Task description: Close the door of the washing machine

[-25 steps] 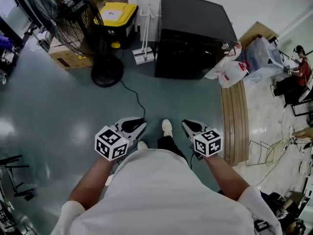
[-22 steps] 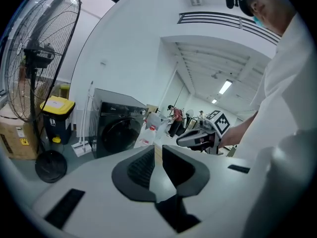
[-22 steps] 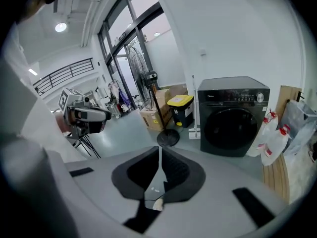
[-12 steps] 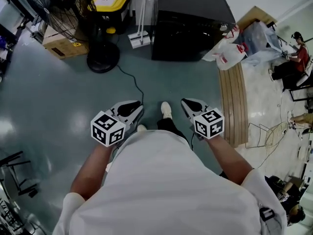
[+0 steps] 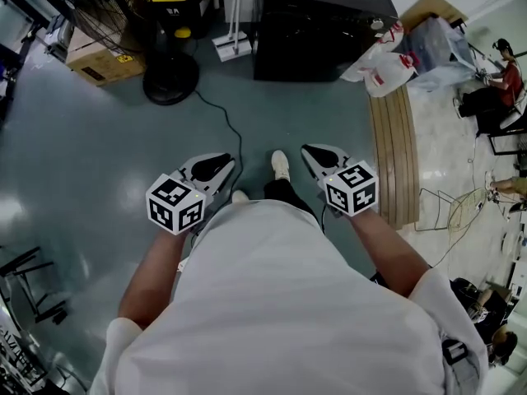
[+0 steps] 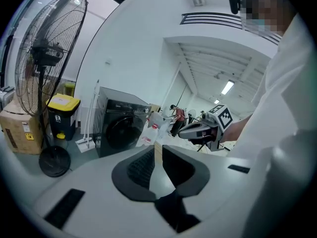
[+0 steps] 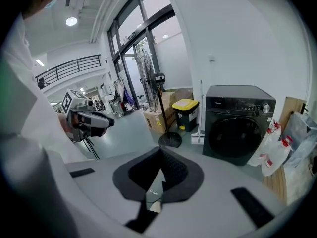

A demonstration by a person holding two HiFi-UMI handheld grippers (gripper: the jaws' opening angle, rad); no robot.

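Grey-green floor [image 5: 90,179] separates the operator from the washing machine [image 5: 317,35], which is well apart from both tools. Its door [image 7: 233,135] looks flush: judged already closed, nothing left to do. Left tool [image 6: 157,148] is a slit apart and empty. Right tool [image 7: 161,151] is pressed together and empty. Fan base [image 5: 170,85] stands left of the machine, bags [image 5: 383,64] right, cable [image 5: 226,130] in front.
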